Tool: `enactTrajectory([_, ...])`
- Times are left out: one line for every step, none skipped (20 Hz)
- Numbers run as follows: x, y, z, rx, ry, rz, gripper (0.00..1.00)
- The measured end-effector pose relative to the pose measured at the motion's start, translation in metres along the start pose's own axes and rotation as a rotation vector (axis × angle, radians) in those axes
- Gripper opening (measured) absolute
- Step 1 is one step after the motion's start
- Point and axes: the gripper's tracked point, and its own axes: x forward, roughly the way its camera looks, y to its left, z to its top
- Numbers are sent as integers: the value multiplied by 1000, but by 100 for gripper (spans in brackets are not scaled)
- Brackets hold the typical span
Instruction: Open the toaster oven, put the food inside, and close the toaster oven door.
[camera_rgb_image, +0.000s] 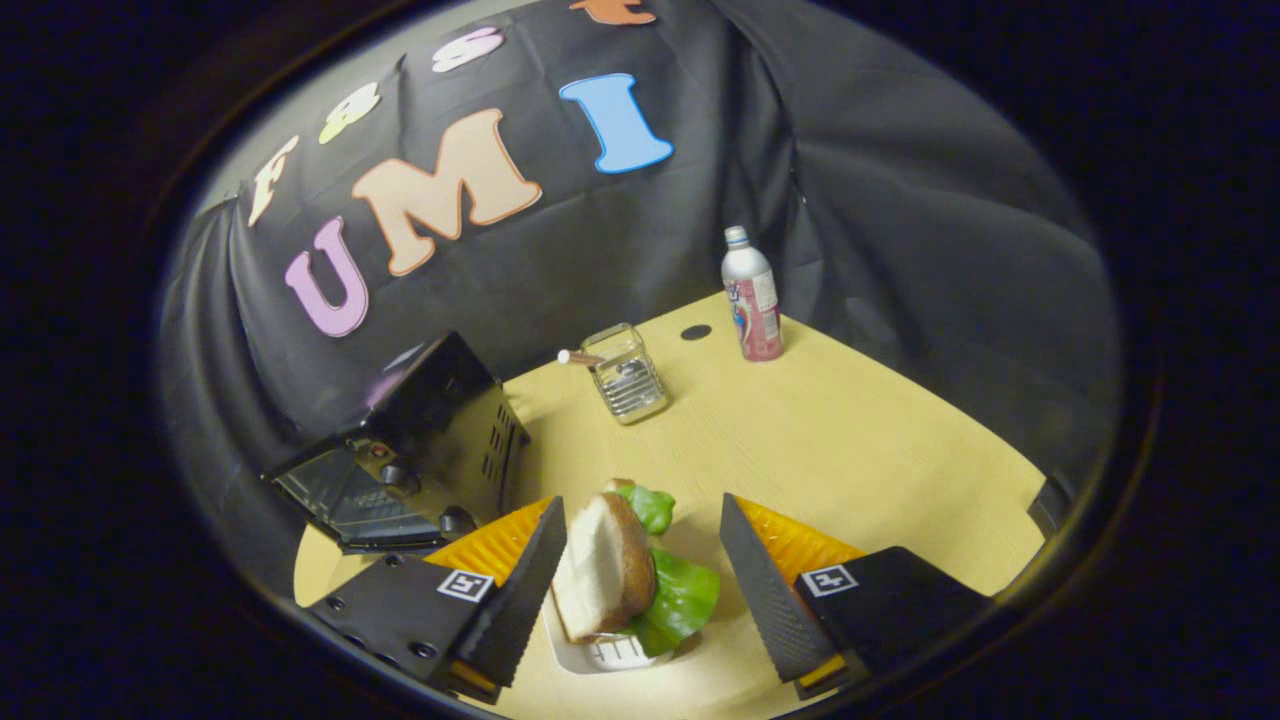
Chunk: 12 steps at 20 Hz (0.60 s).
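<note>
Gripper (643, 575) open, its fingers astride a sandwich (607, 580) standing on edge in a small white tray (600, 655) on the table (850, 440). The toaster oven (420, 450) stands just beyond. Soft, light, loosely layered; best held gently across both bread faces.

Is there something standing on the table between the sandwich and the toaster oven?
Nothing visible: the sandwich sits between the open jaws of the gripper, the toaster oven just beyond them, bare table between.
</note>
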Motion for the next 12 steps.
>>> enactTrajectory([4,0,-7,20,21,5,96])
enactTrajectory([6,1,-13,47,42,18,96])
enactTrajectory([10,3,-18,71,64,36,95])
enactTrajectory([13,8,-25,84,86,58,92])
enactTrajectory([12,11,-29,97,106,72,84])
enactTrajectory([12,13,-25,113,109,91,77])
enactTrajectory([10,19,-25,135,123,117,69])
enactTrajectory([4,25,-27,157,151,137,61])
enactTrajectory([3,26,-28,178,173,135,54])
enactTrajectory([0,28,-24,195,182,146,46])
enactTrajectory([-4,31,-18,200,178,153,39])
enactTrajectory([-11,32,-9,202,160,160,31])
